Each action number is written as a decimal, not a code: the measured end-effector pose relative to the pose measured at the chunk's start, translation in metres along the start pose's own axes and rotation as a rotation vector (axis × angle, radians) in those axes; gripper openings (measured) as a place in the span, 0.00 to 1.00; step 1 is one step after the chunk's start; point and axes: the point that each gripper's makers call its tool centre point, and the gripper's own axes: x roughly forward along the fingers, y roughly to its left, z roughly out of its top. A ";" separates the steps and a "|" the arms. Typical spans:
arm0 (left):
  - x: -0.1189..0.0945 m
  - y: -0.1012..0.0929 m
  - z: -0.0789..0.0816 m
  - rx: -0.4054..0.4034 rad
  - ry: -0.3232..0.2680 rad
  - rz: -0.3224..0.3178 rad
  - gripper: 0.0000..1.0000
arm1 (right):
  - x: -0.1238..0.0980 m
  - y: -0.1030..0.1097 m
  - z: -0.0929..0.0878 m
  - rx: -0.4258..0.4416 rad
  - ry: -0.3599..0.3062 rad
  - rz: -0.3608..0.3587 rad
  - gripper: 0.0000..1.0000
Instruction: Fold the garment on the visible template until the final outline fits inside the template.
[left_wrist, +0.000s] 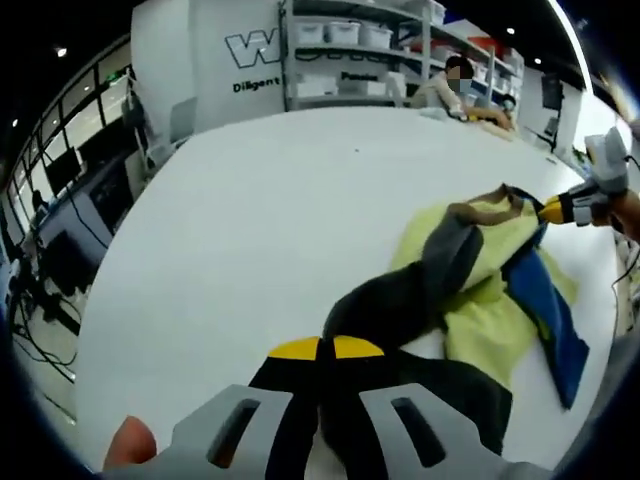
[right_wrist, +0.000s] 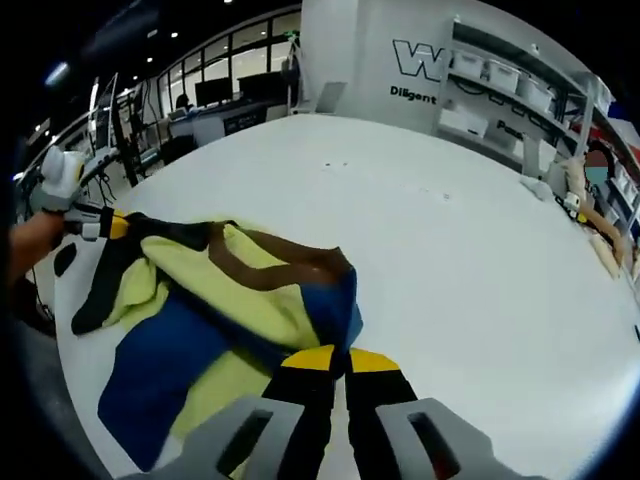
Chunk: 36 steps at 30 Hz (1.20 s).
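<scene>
Left gripper view is showing the left gripper (left_wrist: 327, 352) with its jaws pinched together on a dark end of the garment (left_wrist: 470, 290), which is lying bunched and stretched across the near right part of the white table (left_wrist: 260, 210), so I'm guessing a hard pull could be yanking the cloth out of one grip or dragging it off the near edge. The right gripper (right_wrist: 335, 362) is clamping the blue-and-yellow end, no template outline is showing, and shelving (left_wrist: 370, 50) plus a person are sitting at the far side, out of the way.
</scene>
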 end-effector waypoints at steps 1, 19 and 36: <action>0.000 -0.001 0.000 -0.001 0.001 -0.005 0.00 | -0.001 0.001 -0.001 0.007 0.001 0.001 0.01; -0.011 -0.036 0.070 -0.017 -0.142 -0.124 0.12 | -0.015 -0.005 0.048 0.000 -0.116 -0.019 0.06; 0.040 -0.083 0.072 0.081 -0.035 -0.211 0.11 | 0.004 -0.002 0.069 -0.030 -0.127 0.011 0.06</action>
